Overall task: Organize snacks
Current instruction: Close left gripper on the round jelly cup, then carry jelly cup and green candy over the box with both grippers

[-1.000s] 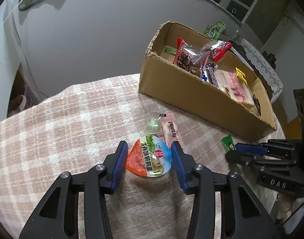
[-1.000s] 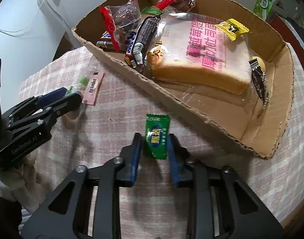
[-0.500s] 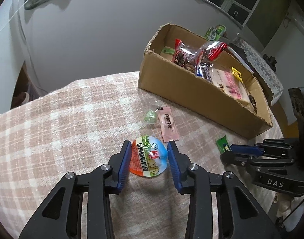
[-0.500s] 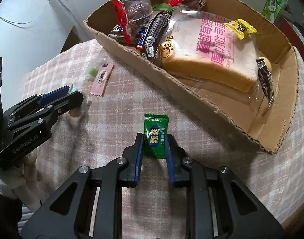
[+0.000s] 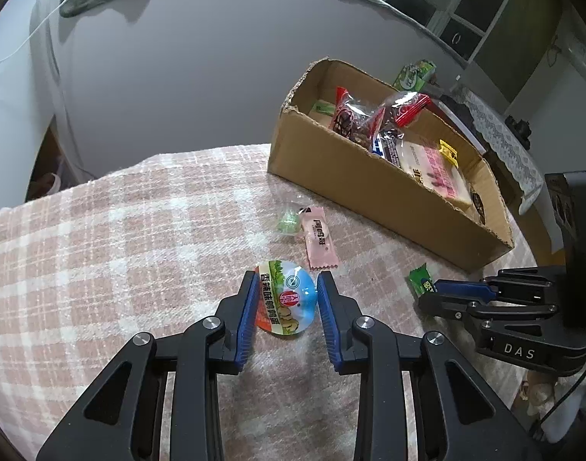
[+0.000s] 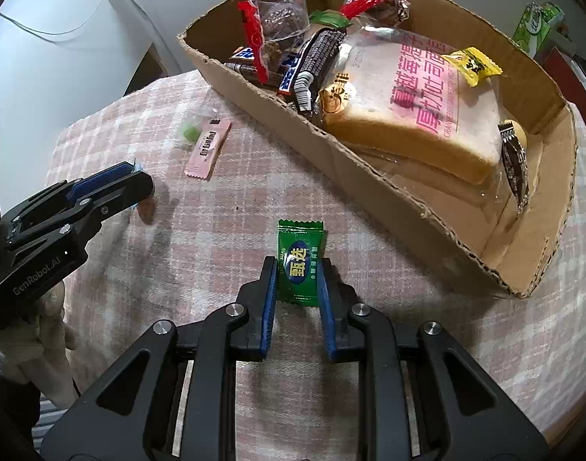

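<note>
1. The left gripper [image 5: 286, 294] was closing, its pads pressing a round snack cup [image 5: 286, 297] near the table's [image 5: 100, 230] middle.
2. The right gripper [image 6: 297, 282] pinched a green candy [image 6: 299, 261] beside the cardboard box [image 6: 369, 161].

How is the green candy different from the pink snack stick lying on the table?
The green candy is dark green with a blue oval label; the pink snack stick is pale pink with dark writing. The green candy is short and squarish, the pink stick long and narrow. The right gripper is shut on the green candy, while the pink stick lies loose beside a small clear-wrapped green sweet. Both sit outside the cardboard box, on the checked tablecloth.
</note>
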{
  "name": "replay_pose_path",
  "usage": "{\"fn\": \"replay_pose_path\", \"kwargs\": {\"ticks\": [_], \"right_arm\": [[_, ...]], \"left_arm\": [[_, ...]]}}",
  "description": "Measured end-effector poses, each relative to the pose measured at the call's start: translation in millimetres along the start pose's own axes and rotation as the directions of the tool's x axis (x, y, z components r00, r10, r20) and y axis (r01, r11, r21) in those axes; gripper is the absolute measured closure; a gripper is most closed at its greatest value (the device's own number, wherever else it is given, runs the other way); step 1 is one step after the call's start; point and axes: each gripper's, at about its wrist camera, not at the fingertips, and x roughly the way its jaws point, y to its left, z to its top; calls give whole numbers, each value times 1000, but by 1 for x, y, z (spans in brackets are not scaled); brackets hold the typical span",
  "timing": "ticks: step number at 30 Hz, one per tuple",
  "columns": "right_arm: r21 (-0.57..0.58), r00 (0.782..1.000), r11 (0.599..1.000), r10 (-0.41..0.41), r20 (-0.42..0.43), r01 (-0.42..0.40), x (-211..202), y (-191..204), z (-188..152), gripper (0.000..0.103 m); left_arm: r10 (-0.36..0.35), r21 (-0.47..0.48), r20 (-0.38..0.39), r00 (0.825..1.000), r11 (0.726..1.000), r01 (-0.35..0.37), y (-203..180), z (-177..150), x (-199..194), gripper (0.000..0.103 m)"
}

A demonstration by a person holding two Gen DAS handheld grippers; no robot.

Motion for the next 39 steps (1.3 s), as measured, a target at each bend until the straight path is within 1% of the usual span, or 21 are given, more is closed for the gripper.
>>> {"fn": "replay_pose_path", "kwargs": {"ticks": [3,4,6,7,8,10,12,14,18,19,27,34,39], "right_arm": [[-7,1000,1000,-1,-3,1,0,2,0,82],[-6,1000,1000,1,-5,-1,0,2,0,82],[-8,1000,1000,2,-9,-2,1,2,-1,82],[-8,1000,1000,2,-9,-3,1,2,-1,82],[-8,1000,1000,3,-10,-3,1,3,-1,82],[-10,1000,1000,3,-11,-3,3,2,-1,82],[-14,1000,1000,2,-12,-3,4,2,-2,82],[-23,1000,1000,0,-11,0,5,3,-2,82],[-32,1000,999,7,-6,-8,2,5,-2,82],[-33,1000,999,9,-2,-9,1,5,-2,82],[-46,999,999,31,20,-30,-19,5,-1,82],[-64,997,996,67,48,-64,-48,4,0,82],[-84,993,993,89,82,-82,-75,-1,7,82]], "left_arm": [[-11,1,3,1000,1000,11,1,-3,0,74],[-20,-4,-2,1000,1000,20,2,-3,1,72],[-22,-9,-17,1000,1000,22,4,-5,3,66],[-2,-14,-19,1000,1000,2,5,-7,5,61],[-3,-23,-30,1000,1000,3,6,-8,6,59],[-12,-29,-14,1000,1000,11,9,-13,5,58],[-4,-6,-7,1000,1000,4,7,-15,4,59],[1,-4,-3,1000,1000,-1,6,-16,4,60],[-5,-26,-5,1000,1000,5,6,-18,2,65],[-5,-31,-6,1000,1000,5,7,-19,1,67],[-23,-67,16,1000,997,24,8,-19,-16,68],[-33,-65,57,998,997,37,-3,-6,-39,68],[-36,-56,94,995,998,42,-19,16,-50,68]]}}
